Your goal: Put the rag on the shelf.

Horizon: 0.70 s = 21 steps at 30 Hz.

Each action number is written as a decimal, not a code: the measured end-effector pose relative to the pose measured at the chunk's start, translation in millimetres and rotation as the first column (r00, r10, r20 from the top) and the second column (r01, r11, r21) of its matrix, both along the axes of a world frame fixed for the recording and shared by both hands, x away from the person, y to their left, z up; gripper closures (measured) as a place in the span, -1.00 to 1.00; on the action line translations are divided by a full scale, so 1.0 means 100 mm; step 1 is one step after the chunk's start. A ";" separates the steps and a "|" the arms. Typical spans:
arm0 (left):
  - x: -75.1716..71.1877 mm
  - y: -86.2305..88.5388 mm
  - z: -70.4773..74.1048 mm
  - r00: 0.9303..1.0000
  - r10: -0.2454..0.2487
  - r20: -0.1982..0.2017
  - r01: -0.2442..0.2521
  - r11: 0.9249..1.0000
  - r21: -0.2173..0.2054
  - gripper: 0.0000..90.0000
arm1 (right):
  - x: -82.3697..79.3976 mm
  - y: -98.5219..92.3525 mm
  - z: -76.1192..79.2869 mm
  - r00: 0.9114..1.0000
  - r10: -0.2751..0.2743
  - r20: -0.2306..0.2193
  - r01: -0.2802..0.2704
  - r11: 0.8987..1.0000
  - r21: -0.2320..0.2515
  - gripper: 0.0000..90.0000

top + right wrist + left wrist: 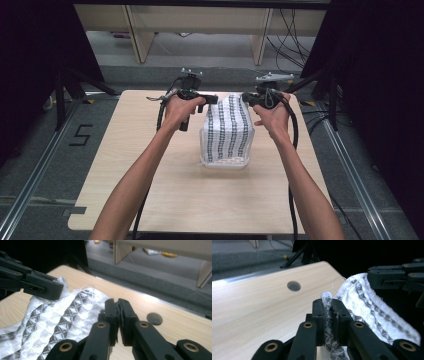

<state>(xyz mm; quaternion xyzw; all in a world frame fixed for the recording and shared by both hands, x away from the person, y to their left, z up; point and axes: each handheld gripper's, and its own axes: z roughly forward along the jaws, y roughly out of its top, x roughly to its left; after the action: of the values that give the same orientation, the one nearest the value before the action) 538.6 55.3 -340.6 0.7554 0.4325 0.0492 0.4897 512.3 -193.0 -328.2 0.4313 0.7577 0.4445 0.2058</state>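
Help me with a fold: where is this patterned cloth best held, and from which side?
By its two top corners, each gripper coming in from its own outer side. The cloth hangs stretched between left gripper and right gripper, jaws shut on its edge; that likely keeps it flat.

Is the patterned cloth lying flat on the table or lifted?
Lifted. The cloth hangs from its top corners, pinched by the left gripper and right gripper, its lower edge resting on the table.
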 end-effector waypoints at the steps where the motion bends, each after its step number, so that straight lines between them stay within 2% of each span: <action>1: 0.01 0.00 -0.02 1.000 -0.002 -0.011 0.002 1.000 0.007 0.78 | 0.01 0.00 -0.02 1.000 0.004 -0.004 -0.004 1.000 -0.016 0.91; 3: 0.02 0.00 -0.07 0.999 -0.004 -0.034 0.005 1.000 0.021 0.66 | 0.02 0.02 -0.07 1.000 -0.011 -0.026 0.010 1.000 -0.014 0.88; 4: 0.02 0.00 -0.09 0.999 0.005 -0.036 -0.004 0.999 0.032 0.52 | 0.04 0.02 -0.09 1.000 -0.008 -0.021 0.008 1.000 -0.025 0.85; 6: 0.02 0.02 -0.10 0.999 0.005 -0.043 -0.003 0.999 0.055 0.25 | 0.04 0.03 -0.13 0.999 -0.024 -0.045 0.023 1.000 -0.021 0.71; 8: 0.01 0.02 -0.10 0.999 0.013 -0.039 -0.010 0.998 0.068 0.08 | 0.03 0.03 -0.13 0.998 -0.037 -0.049 0.036 0.999 -0.034 0.60; 10: -0.02 0.04 -0.08 0.999 0.017 -0.036 -0.014 0.997 0.070 -0.05 | 0.03 0.02 -0.14 0.998 -0.030 -0.052 0.029 0.999 -0.026 0.53; 11: -0.03 0.06 -0.07 0.999 0.010 -0.038 -0.007 0.998 0.065 -0.05 | 0.04 0.00 -0.14 0.999 -0.019 -0.035 0.018 0.999 -0.036 0.52; 13: -0.06 0.09 -0.04 0.999 0.017 -0.029 -0.015 0.999 0.048 -0.08 | 0.01 0.02 -0.13 0.998 -0.026 -0.049 0.025 1.000 -0.012 0.46; 16: -0.11 0.14 0.00 1.000 0.016 -0.024 -0.015 0.999 0.040 -0.18 | -0.03 0.01 -0.09 0.999 -0.010 -0.046 0.010 1.000 -0.004 0.38; 17: -0.14 0.15 0.01 1.000 0.014 -0.021 -0.013 0.999 0.035 -0.20 | -0.04 0.01 -0.08 0.999 -0.008 -0.035 0.007 1.000 -0.020 0.35; 18: -0.16 0.17 0.02 1.000 0.005 -0.017 -0.005 0.999 0.042 -0.22 | -0.06 0.00 -0.07 1.000 -0.005 -0.029 0.005 1.000 -0.018 0.31; 20: -0.22 0.21 0.04 1.000 0.002 -0.008 -0.002 1.000 0.027 -0.26 | -0.11 -0.02 -0.04 0.999 -0.007 -0.032 0.007 1.000 -0.009 0.22; 21: -0.25 0.23 0.06 1.000 -0.003 -0.003 0.003 1.000 0.029 -0.27 | -0.11 -0.04 -0.03 1.000 -0.001 -0.016 0.001 1.000 -0.004 0.17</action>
<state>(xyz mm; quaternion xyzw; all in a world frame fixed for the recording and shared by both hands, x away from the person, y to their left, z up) 514.0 78.7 -335.0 0.7632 0.4313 0.0537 0.4782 501.1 -196.5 -331.5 0.4348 0.7599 0.4396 0.2009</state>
